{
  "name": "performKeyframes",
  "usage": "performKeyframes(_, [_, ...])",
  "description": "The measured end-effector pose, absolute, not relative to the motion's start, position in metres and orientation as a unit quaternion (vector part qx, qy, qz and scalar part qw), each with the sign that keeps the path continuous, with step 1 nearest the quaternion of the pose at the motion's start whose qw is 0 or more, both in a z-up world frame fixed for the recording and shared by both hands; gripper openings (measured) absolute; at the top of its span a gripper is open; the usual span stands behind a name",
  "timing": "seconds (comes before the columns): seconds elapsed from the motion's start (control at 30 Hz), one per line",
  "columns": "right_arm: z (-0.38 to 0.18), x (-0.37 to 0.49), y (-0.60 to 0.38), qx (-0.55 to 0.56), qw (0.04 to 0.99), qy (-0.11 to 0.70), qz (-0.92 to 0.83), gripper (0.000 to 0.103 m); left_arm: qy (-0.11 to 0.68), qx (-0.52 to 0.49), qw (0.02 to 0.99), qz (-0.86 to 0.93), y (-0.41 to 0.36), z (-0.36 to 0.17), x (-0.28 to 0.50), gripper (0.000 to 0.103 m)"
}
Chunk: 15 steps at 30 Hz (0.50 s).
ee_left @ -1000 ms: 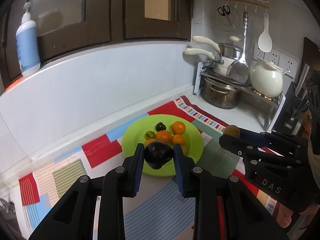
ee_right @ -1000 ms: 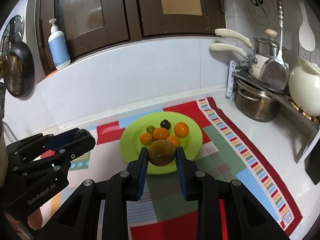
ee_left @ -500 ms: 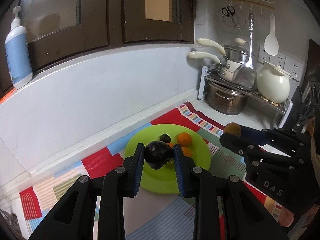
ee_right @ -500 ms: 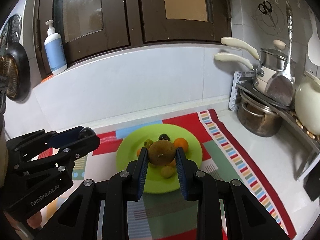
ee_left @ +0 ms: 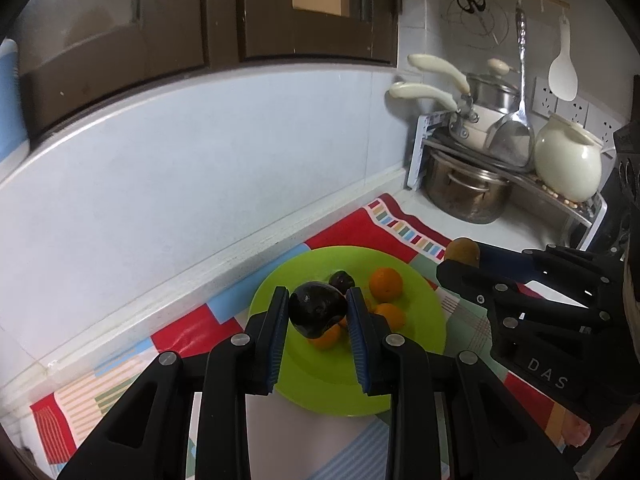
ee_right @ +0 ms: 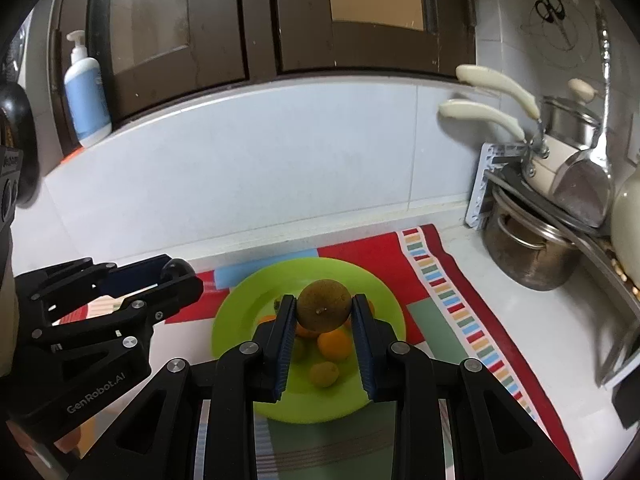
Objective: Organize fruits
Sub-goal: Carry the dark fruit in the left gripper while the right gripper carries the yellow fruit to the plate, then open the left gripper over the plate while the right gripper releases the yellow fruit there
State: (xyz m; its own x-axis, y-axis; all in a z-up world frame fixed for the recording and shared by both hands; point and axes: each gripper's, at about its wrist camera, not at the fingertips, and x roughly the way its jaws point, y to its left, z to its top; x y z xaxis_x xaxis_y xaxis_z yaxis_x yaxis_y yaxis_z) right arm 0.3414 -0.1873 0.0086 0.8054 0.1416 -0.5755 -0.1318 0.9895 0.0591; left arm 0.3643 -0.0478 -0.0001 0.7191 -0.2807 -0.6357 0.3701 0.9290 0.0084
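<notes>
Both grippers clamped on fruit, above green plate.
Left gripper — pinching dark avocado; right gripper — squeezing brown kiwi.

Soap bottle cut by left edge; oranges partly hidden behind kiwi.

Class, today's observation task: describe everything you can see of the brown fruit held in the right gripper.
The brown fruit is round, dull and rough-skinned, olive-brown, with a small dark dot facing the camera; it looks like a kiwi. It appears whole. The right gripper clamps it on both sides between blue ribbed pads, and nothing else touches it. It hangs in the air above the green plate, over the orange fruits lying there. The left wrist view shows only its end.
</notes>
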Motion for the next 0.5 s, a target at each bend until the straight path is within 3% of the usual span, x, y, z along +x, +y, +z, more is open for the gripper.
performKeyframes(0.5, [-0.030, 0.397, -0.191, 0.010, 0.936, 0.344, 0.081, 0.029, 0.376, 0.076, 0.906, -0.179, -0.047, -0.048, 0.410, 0.029])
